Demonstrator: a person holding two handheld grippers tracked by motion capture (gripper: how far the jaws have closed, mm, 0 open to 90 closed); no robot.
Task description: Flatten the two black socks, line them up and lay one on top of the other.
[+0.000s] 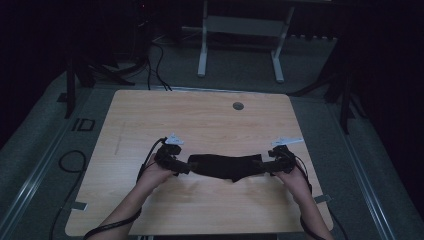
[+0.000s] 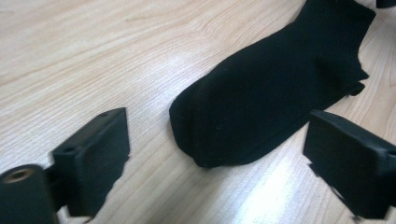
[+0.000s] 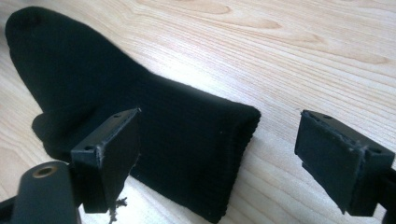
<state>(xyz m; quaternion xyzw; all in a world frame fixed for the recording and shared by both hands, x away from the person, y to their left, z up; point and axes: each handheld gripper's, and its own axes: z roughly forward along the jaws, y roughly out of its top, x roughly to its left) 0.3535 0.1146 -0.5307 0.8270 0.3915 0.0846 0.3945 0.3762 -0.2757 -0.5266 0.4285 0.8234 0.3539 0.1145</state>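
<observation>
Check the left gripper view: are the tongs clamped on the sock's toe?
No, the left tongs stand wide open, and the black sock lies flat on the table between them, untouched.

Plain black sock (image 1: 227,166) on light wood-grain table (image 1: 200,120)

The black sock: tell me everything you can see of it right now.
The sock is plain black knit, ribbed toward the cuff. It lies flat and stretched lengthwise across the near part of the wooden table, its heel bulging toward the person. The rounded toe end points at the left gripper, the open cuff at the right gripper. Both grippers' jaws stand open at its ends without pinching it. Whether a jaw brushes the fabric cannot be told.
</observation>
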